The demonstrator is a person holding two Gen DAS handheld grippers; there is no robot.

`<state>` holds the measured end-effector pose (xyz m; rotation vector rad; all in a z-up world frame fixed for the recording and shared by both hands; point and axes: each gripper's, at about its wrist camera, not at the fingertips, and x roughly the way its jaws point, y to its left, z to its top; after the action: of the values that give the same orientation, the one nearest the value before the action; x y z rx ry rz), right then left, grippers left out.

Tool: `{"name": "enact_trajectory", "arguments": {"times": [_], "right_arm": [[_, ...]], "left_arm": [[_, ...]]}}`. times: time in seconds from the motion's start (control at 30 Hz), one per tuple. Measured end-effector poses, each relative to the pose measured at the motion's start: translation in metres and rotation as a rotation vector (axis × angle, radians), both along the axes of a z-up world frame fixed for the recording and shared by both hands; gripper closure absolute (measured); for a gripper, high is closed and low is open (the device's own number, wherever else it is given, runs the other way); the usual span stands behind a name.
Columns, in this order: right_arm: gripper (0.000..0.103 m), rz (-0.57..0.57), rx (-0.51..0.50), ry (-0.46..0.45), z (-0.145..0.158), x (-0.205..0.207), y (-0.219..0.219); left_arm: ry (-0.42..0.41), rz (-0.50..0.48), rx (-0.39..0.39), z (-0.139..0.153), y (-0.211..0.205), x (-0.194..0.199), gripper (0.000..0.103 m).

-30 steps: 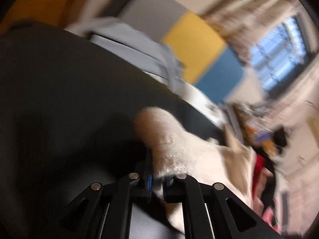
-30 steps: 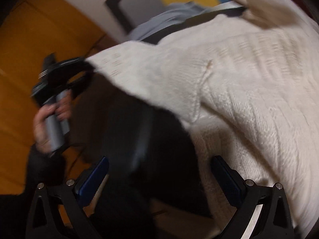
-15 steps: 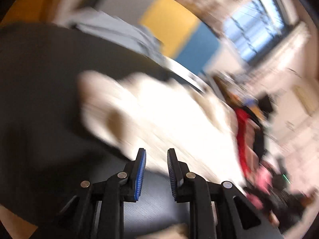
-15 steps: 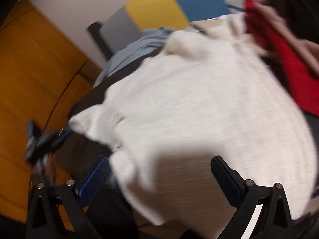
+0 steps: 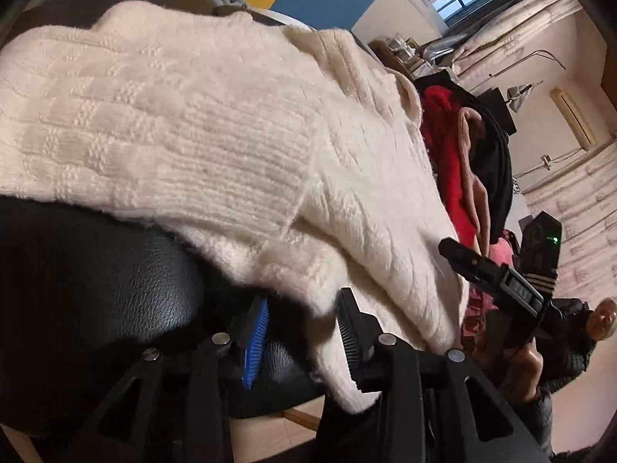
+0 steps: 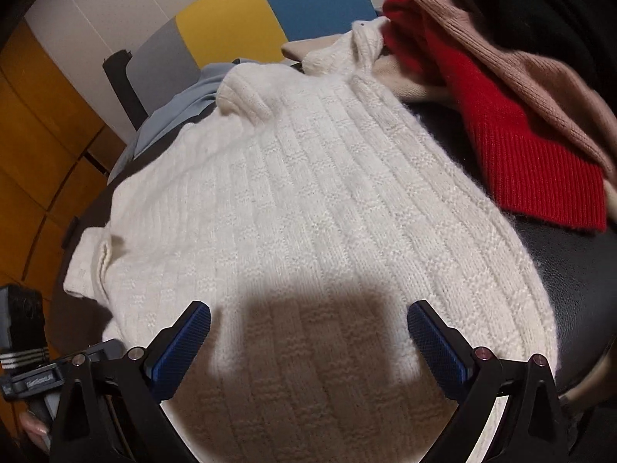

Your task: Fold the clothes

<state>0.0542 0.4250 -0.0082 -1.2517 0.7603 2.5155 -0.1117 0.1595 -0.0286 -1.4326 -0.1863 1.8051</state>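
Red garment (image 6: pixel 532 162) shows fully rightward; left view perhaps glimpses someone seated.

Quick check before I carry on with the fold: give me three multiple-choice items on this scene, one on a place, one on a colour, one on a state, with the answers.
1. Where does the red garment lie relative to the white sweater in the right wrist view?
A. Upper right of it
B. Under its lower left corner
C. Folded inside it

2. What colour is the surface under the sweater?
A. Yellow
B. Black
C. White

3. How is the right gripper?
A. Shut on the red garment
B. Shut on a sleeve
C. Open, nothing pinched

Answers:
1 A, the red knit sits beyond the sweater's right edge.
2 B, glossy black padding shows beside the sweater.
3 C, both blue pads stand wide apart above the sweater's knit.
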Motion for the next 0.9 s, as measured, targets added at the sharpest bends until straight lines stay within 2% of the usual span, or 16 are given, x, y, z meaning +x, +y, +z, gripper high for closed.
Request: {"name": "enact_trajectory", "arguments": {"times": [0.07,0.13,0.27,0.33,0.4,0.5,0.6,0.63,0.7,0.73,0.83,0.9], "right_arm": [[0.000,-0.004,0.002,0.005,0.000,0.002,-0.003],[0.000,-0.015,-0.010,0.016,-0.002,0.005,-0.002],[0.000,-0.012,-0.099,0.030,-0.001,0.005,0.000],[0.000,0.012,-0.150,0.030,-0.001,0.005,-0.001],[0.000,0.050,-0.223,0.041,-0.001,0.007,-0.004],[0.000,0.080,-0.269,0.043,-0.002,0.009,-0.009],[0.000,0.093,-0.238,0.015,-0.001,0.007,-0.017],[0.000,0.100,-0.219,0.005,-0.001,0.006,-0.021],[0.000,0.110,-0.165,-0.011,0.000,0.003,-0.029],[0.000,0.113,-0.137,-0.019,0.000,0.002,-0.033],[0.000,0.113,-0.058,-0.029,0.004,-0.005,-0.045],[0.000,0.130,0.011,-0.011,0.010,-0.014,-0.056]], "left_arm": [[0.017,0.010,-0.005,-0.002,0.005,-0.002,0.076],[0.033,0.002,-0.003,-0.005,0.006,-0.003,0.094],[0.058,0.009,0.017,0.009,-0.041,-0.007,0.097],[0.085,0.029,-0.001,0.020,-0.070,-0.015,0.097],[0.125,0.073,-0.054,0.026,-0.095,-0.022,0.097],[0.158,0.168,-0.166,0.028,-0.135,-0.034,0.097],[0.146,0.285,-0.246,0.025,-0.177,-0.043,0.098],[0.157,0.326,-0.270,0.027,-0.188,-0.046,0.095],[0.165,0.386,-0.244,0.036,-0.201,-0.049,0.085],[0.164,0.401,-0.215,0.040,-0.205,-0.050,0.084],[0.117,0.347,-0.033,0.055,-0.190,-0.056,0.075],[0.056,0.310,0.081,0.056,-0.170,-0.063,0.070]]}}
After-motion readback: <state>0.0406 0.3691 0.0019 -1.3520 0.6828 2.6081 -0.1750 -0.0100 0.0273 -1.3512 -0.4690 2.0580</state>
